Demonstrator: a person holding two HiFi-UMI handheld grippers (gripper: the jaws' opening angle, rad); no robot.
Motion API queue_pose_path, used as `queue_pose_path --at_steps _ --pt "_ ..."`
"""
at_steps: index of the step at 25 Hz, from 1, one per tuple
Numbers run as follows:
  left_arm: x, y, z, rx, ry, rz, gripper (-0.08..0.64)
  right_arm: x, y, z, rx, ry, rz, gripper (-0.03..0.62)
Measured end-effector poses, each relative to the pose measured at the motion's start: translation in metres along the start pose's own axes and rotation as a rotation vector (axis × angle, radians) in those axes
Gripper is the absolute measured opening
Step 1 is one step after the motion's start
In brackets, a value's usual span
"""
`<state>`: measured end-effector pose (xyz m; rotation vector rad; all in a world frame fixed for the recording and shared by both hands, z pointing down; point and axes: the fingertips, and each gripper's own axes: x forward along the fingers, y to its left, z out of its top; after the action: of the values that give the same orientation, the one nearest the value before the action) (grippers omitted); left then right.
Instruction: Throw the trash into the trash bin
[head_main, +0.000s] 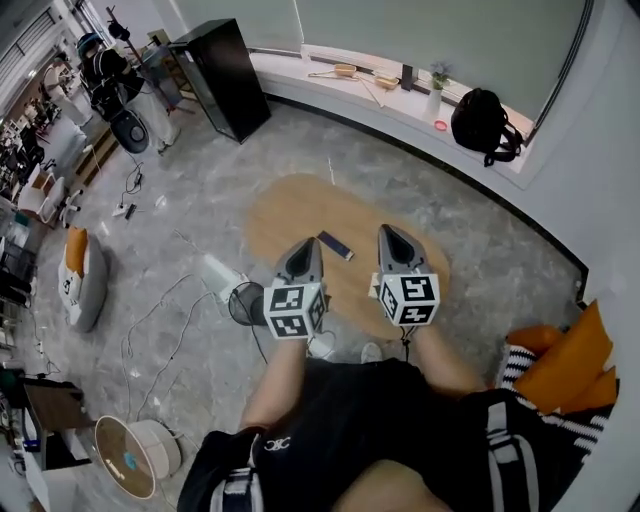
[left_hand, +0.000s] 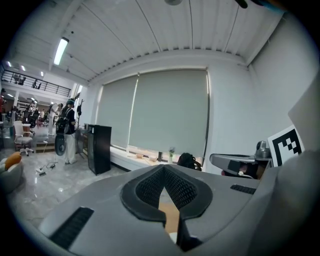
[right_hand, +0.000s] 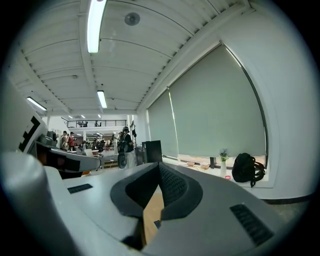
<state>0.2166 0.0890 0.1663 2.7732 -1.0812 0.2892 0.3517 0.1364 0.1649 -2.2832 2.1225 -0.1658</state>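
Grey-bodied, the two tools, left tool (head_main: 304, 243) and right tool (head_main: 386, 230), are both closed tight on nothing. One dark blue flat rectangular object (head_main: 335, 245) lies on the oval wooden counter (head_main: 290, 210) between their tips. One black round mesh bin (head_main: 243, 303) stands near-left on the floor.

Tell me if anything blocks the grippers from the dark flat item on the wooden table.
Nothing visible does. The dark flat item lies uncovered on the wooden table, showing between the shut left gripper and right gripper.
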Motion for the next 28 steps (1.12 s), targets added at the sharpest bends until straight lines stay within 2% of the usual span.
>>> queue_pose_path --at_steps 5,11,16,22,28 --pt "0.037 0.007 -0.008 0.006 0.042 -0.047 0.005 0.023 -0.017 -0.016 0.012 0.038 -0.052 0.012" --pt "0.071 0.024 -0.022 0.02 0.101 -0.153 0.005 0.043 -0.025 -0.035 0.036 0.071 -0.16 0.012" --pt "0.096 0.034 -0.042 0.009 0.156 -0.21 0.005 0.051 -0.039 -0.059 0.05 0.113 -0.25 0.012" --pt "0.11 0.037 -0.08 -0.009 0.243 -0.267 0.005 0.051 -0.05 -0.096 0.099 0.188 -0.328 0.012" --pt "0.141 0.03 -0.145 -0.041 0.336 -0.304 0.005 0.056 -0.07 -0.161 0.1 0.288 -0.356 0.012"
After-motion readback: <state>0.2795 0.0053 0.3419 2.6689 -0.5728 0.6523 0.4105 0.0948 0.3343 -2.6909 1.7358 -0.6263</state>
